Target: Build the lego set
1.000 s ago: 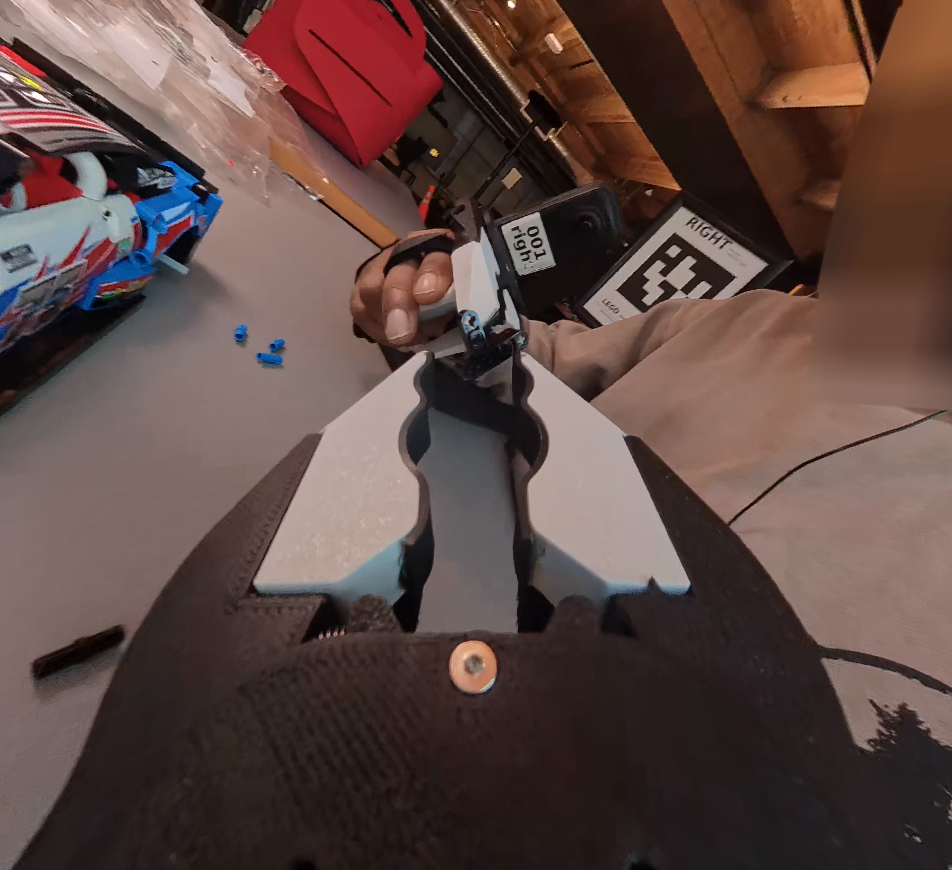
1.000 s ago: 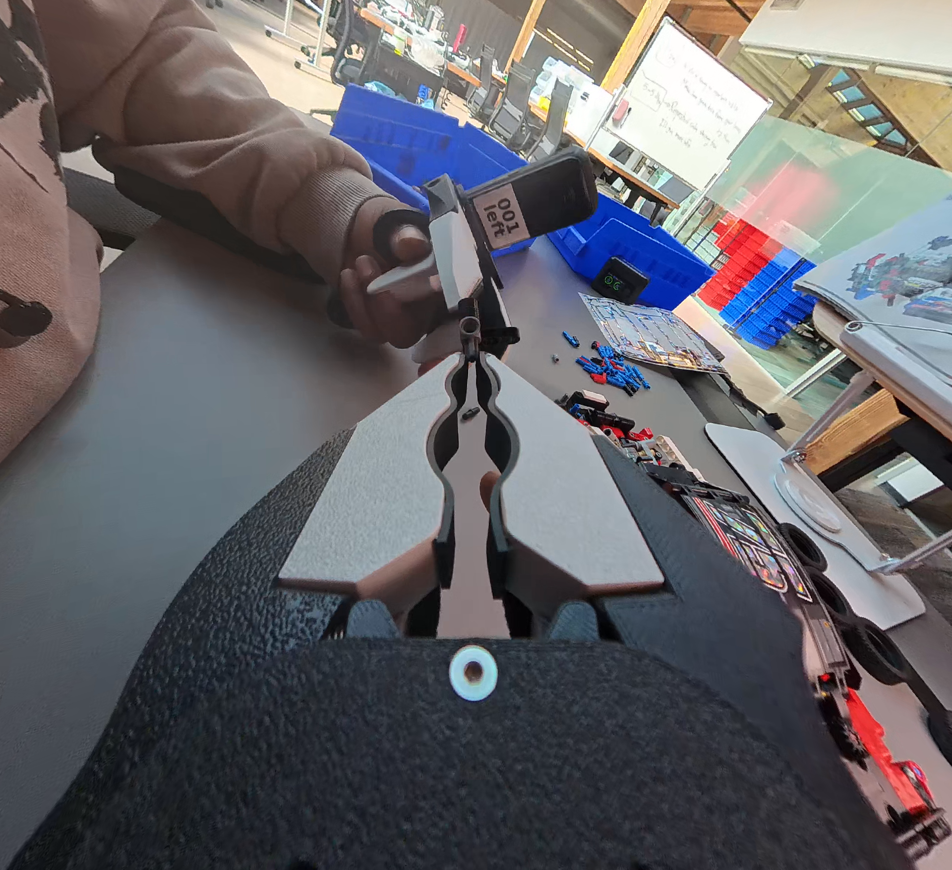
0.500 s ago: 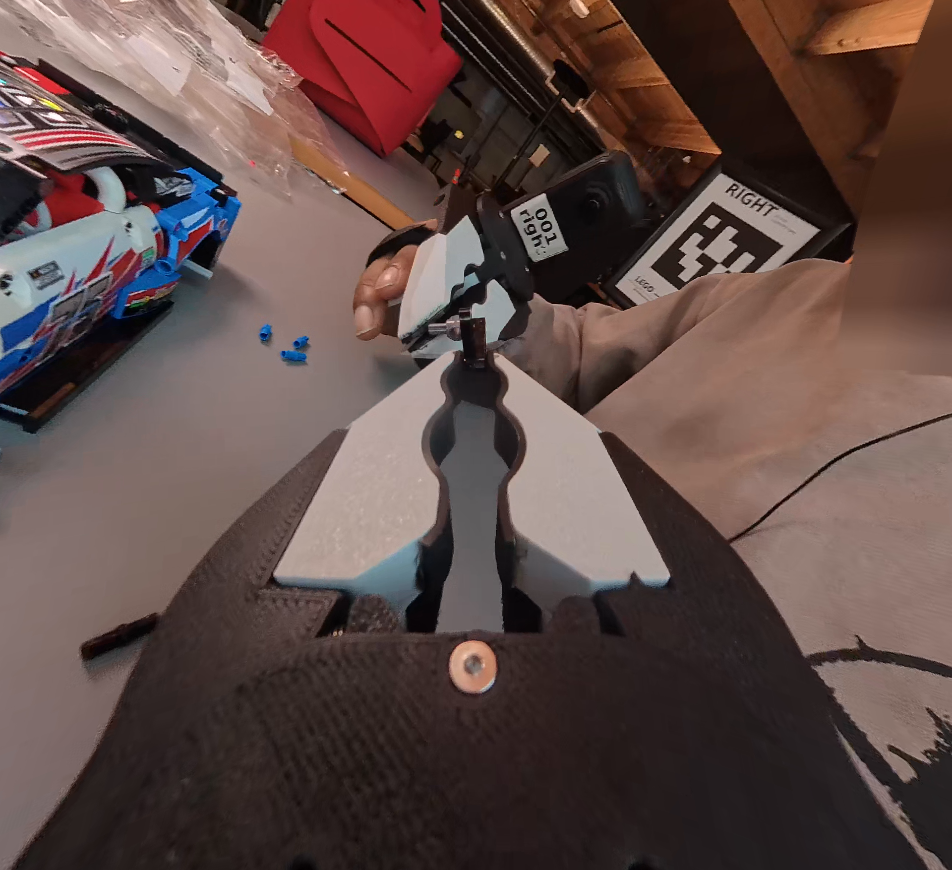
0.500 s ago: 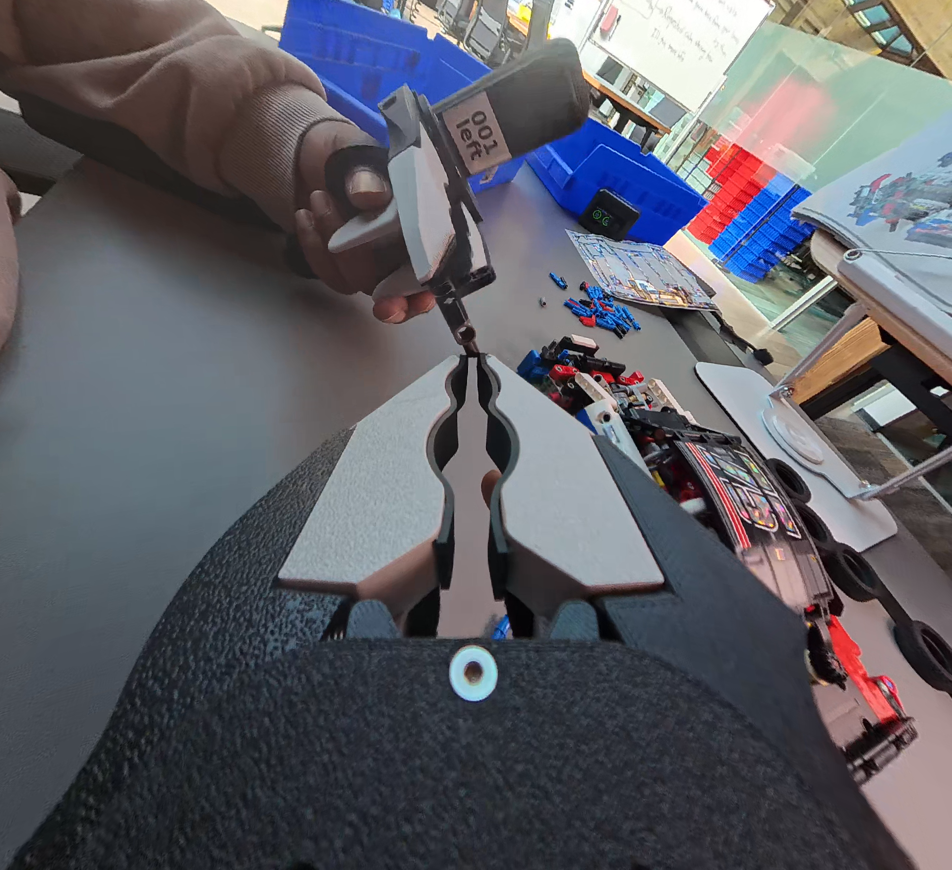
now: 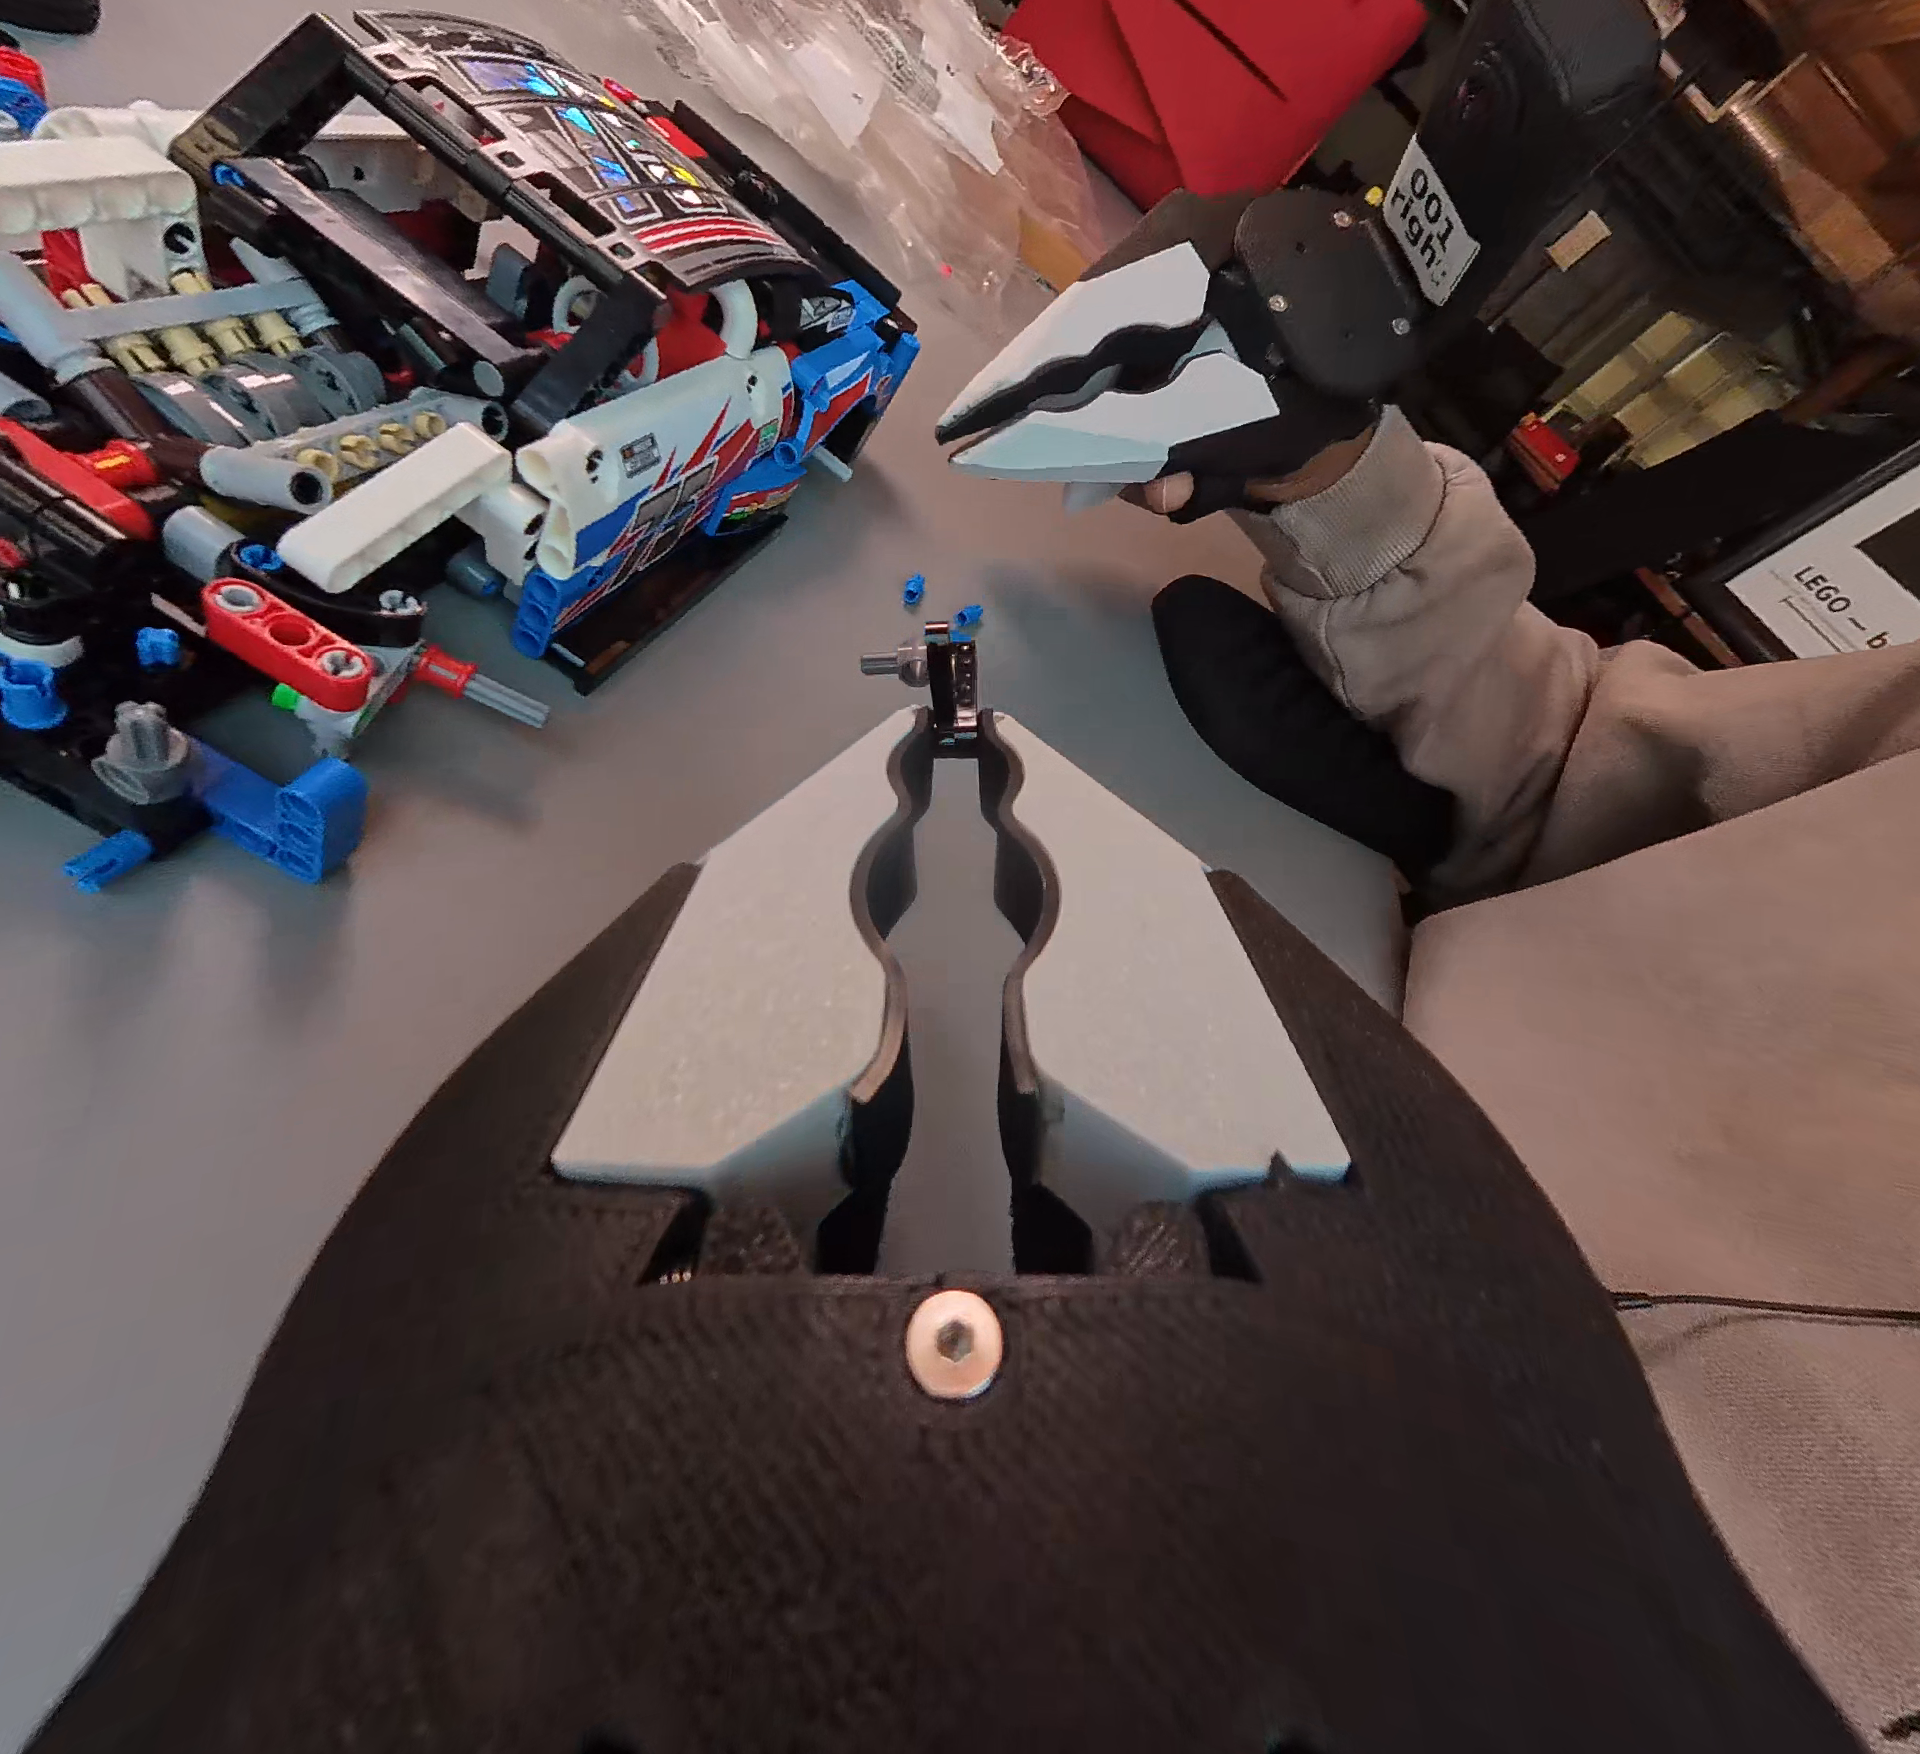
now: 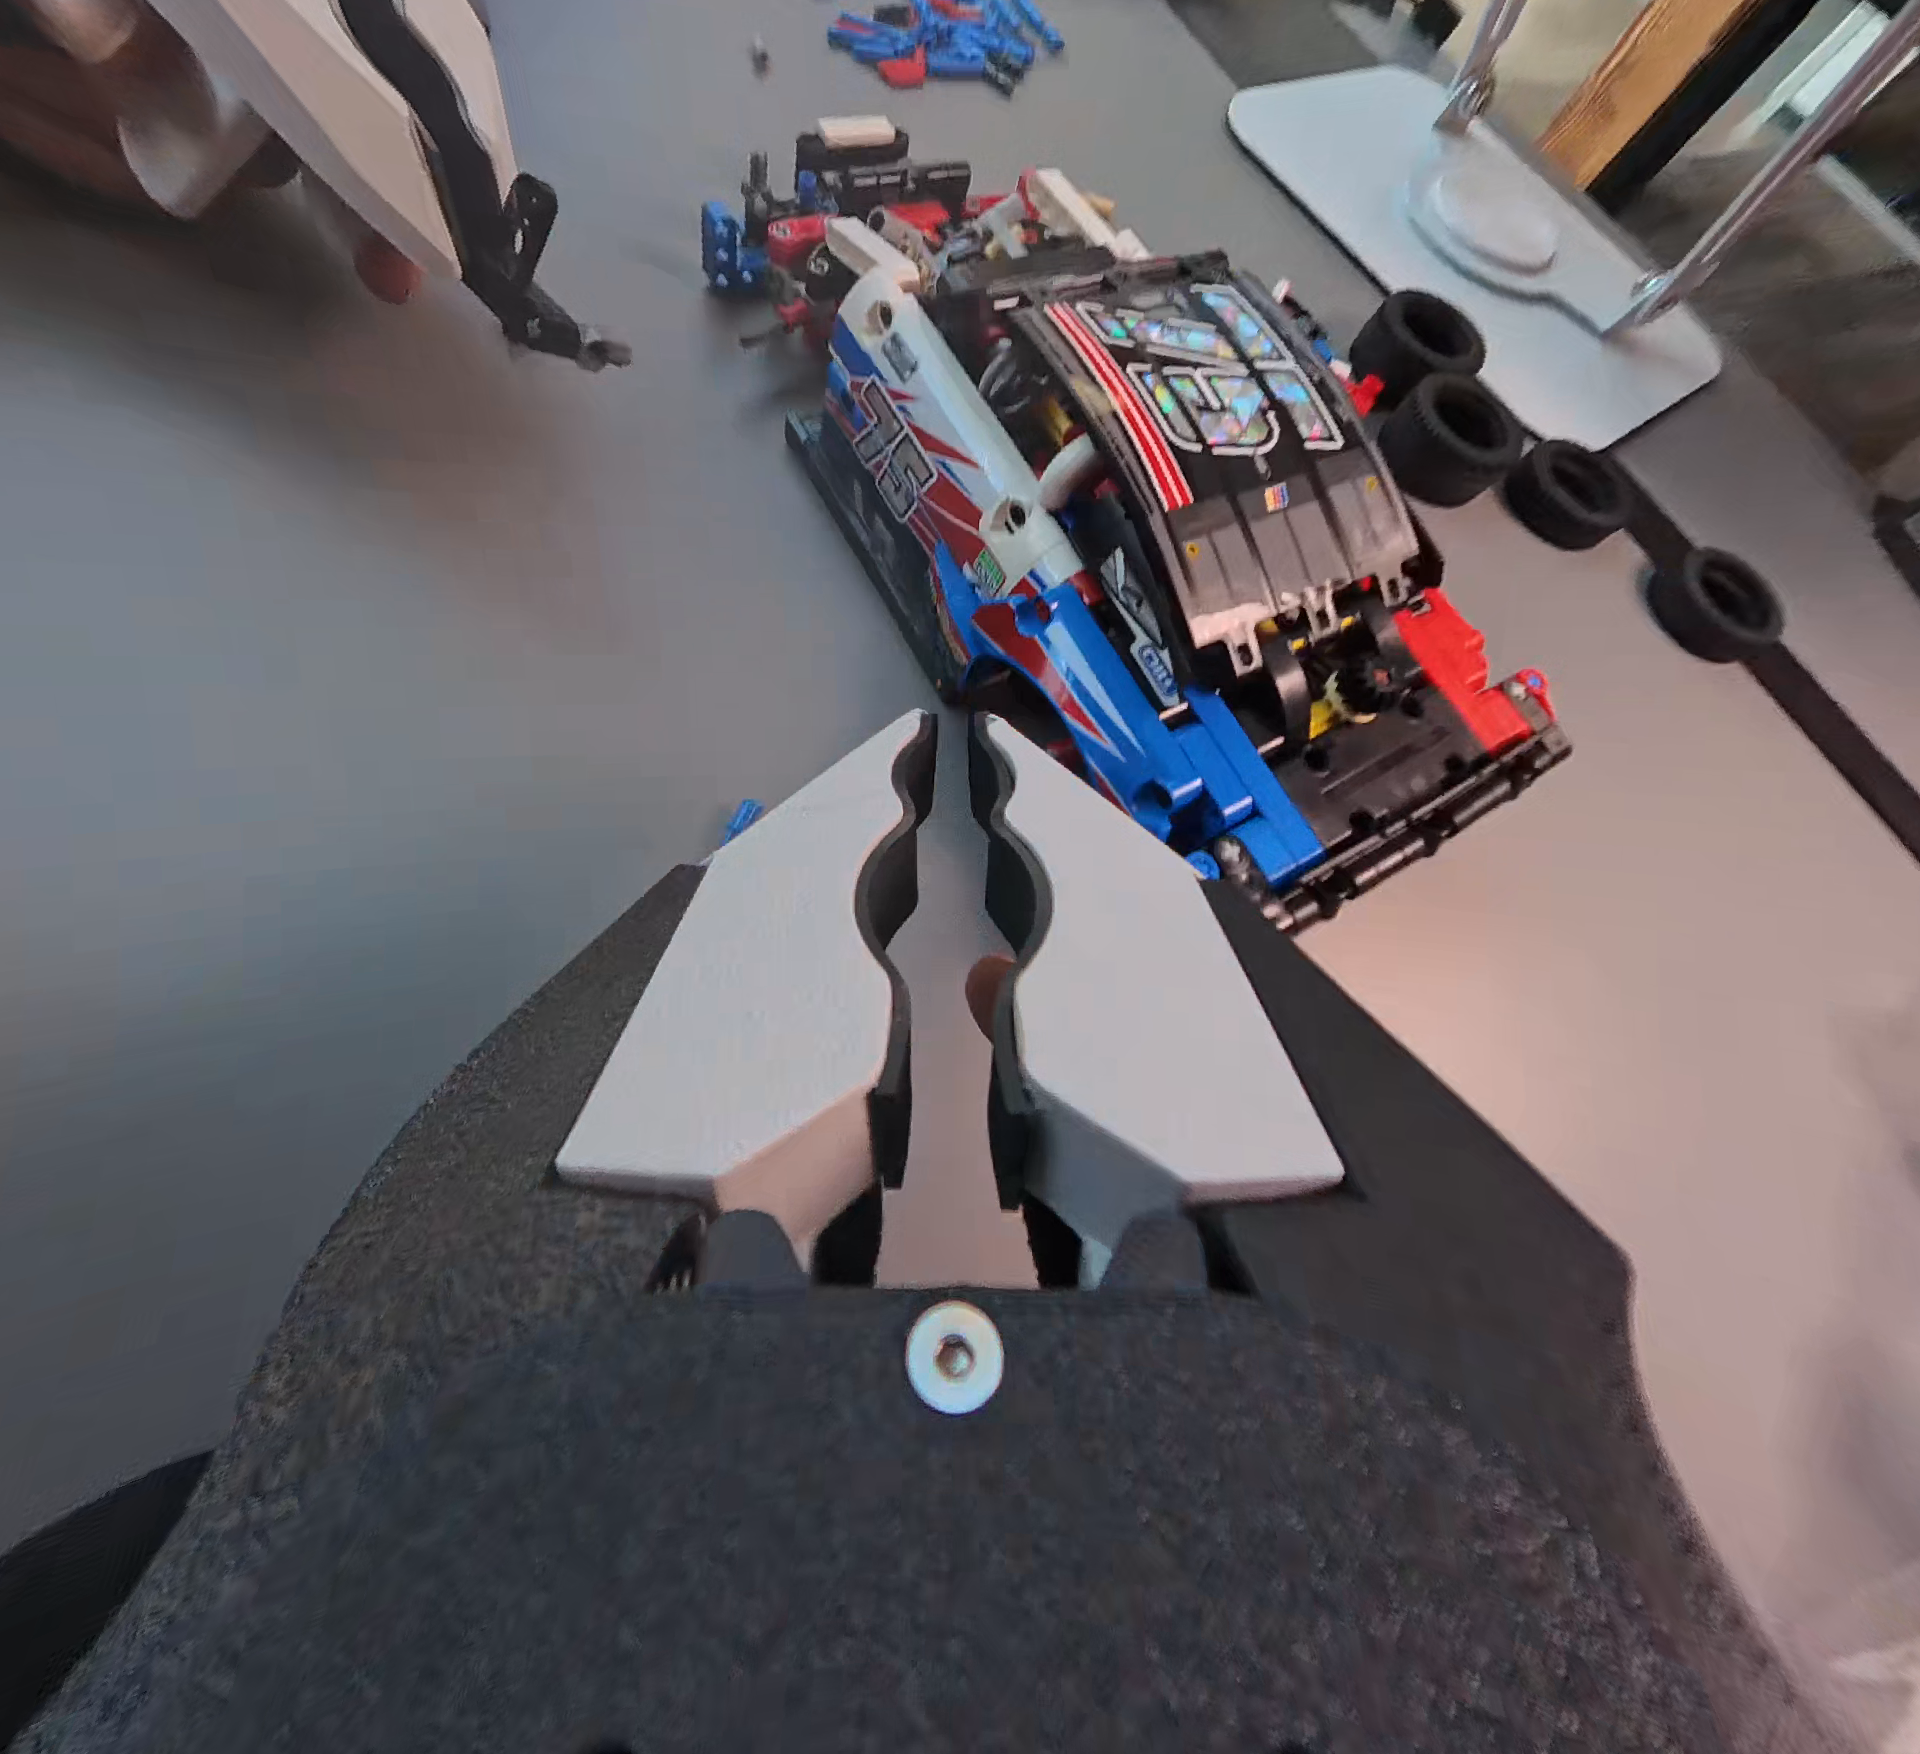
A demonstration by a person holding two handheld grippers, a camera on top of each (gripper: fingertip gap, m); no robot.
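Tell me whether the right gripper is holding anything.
Empty. The right gripper has a narrow bare gap between its fingers; the left gripper pinches the small black piece.

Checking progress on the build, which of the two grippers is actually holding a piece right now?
The left gripper: a small black piece is pinched at its tips. The right gripper holds nothing.

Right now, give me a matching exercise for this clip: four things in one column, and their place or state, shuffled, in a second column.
Things:
1. left gripper
2. right gripper
3. black tyres
4. loose blue pins

States or places:
A. in a row beside the car
B. heaped at the table's far side
C. nearly closed, holding nothing
D. clamped on a small black piece

Pairs: 1-D, 2-C, 3-A, 4-B
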